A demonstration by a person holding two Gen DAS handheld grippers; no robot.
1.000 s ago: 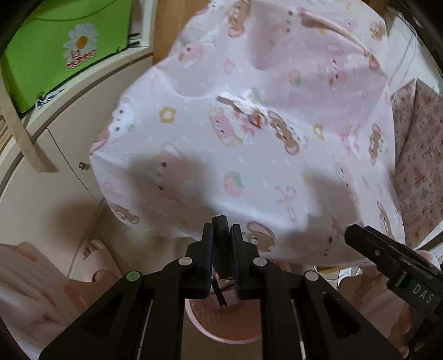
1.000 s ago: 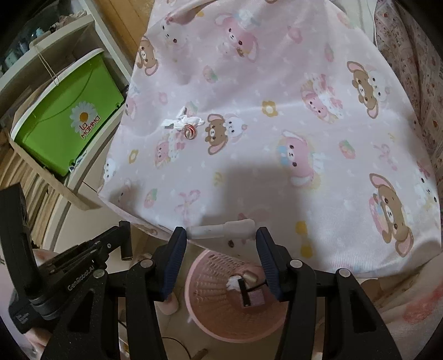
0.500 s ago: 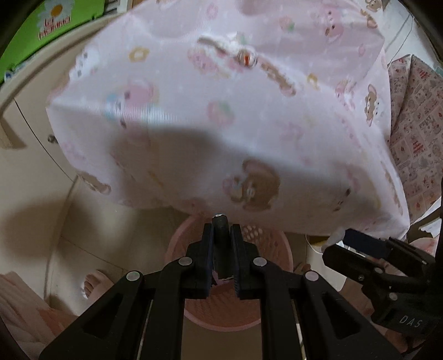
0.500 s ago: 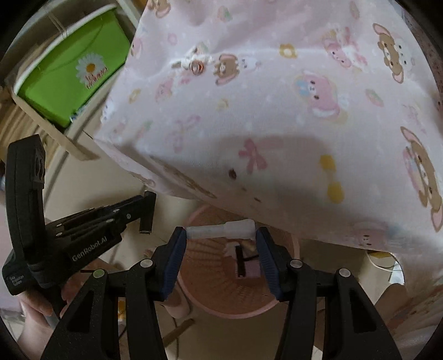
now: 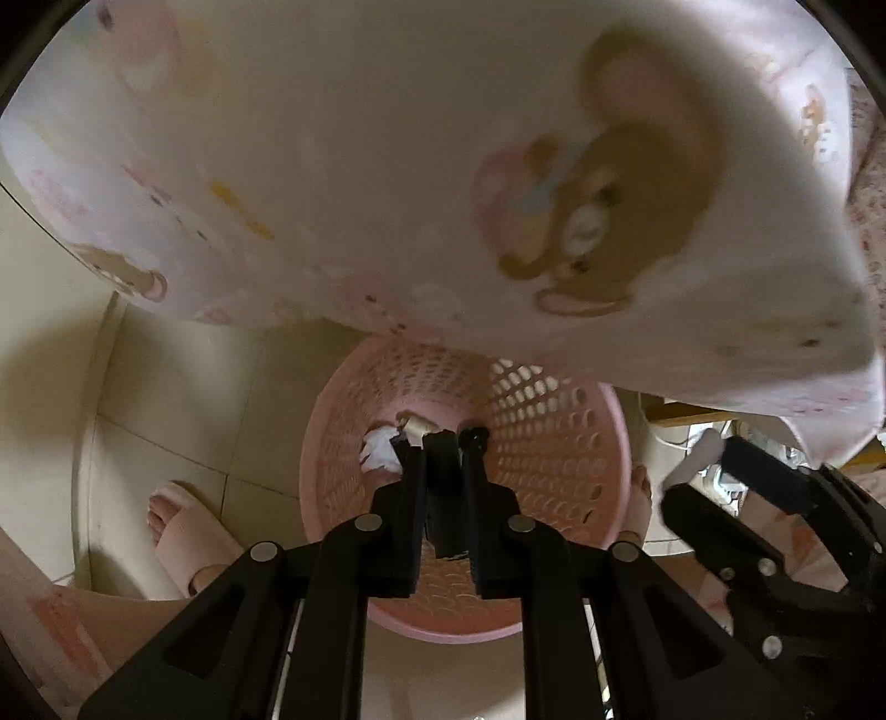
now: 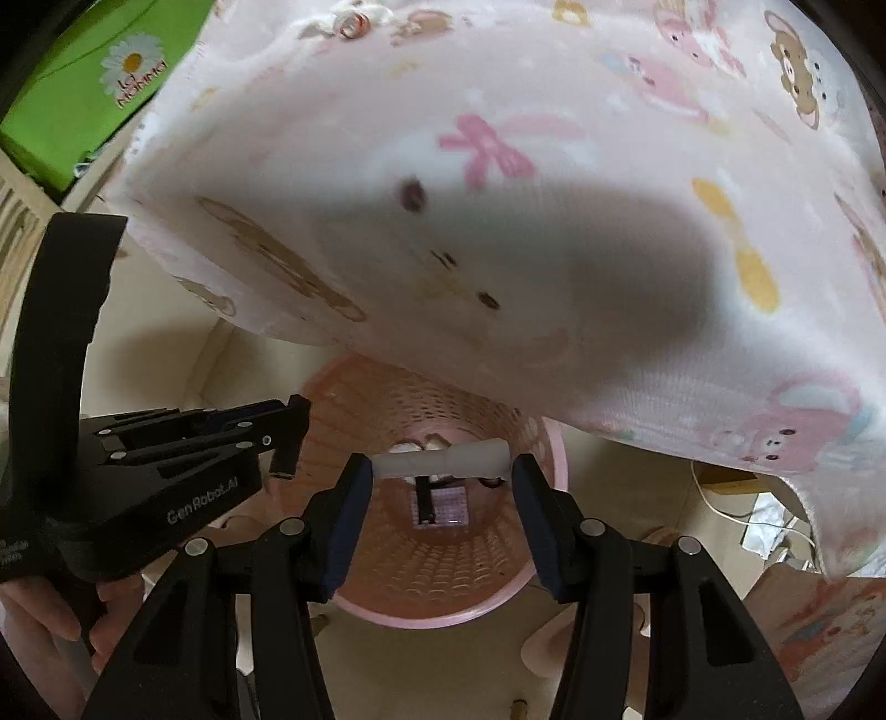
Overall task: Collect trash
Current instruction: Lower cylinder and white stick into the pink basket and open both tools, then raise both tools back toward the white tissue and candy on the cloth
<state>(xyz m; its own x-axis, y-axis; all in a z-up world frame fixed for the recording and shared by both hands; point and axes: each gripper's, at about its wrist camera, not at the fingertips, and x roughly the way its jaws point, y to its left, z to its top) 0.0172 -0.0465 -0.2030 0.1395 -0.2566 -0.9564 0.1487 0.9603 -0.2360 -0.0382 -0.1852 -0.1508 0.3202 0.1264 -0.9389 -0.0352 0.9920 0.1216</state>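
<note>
A pink perforated waste basket stands on the floor under the bed edge; it also shows in the right wrist view. It holds white crumpled paper and a small pink and black piece. My left gripper is shut on a thin dark piece above the basket. My right gripper is shut on a white stick-like tube, held crosswise over the basket mouth.
A pink cartoon-print bedsheet overhangs the basket; it also shows in the right wrist view. A green storage box sits at upper left. A candy wrapper lies on the sheet. A slippered foot stands left of the basket.
Both grippers have moved down and forward off the bed, now directly over the basket. Each still holds its piece.
</note>
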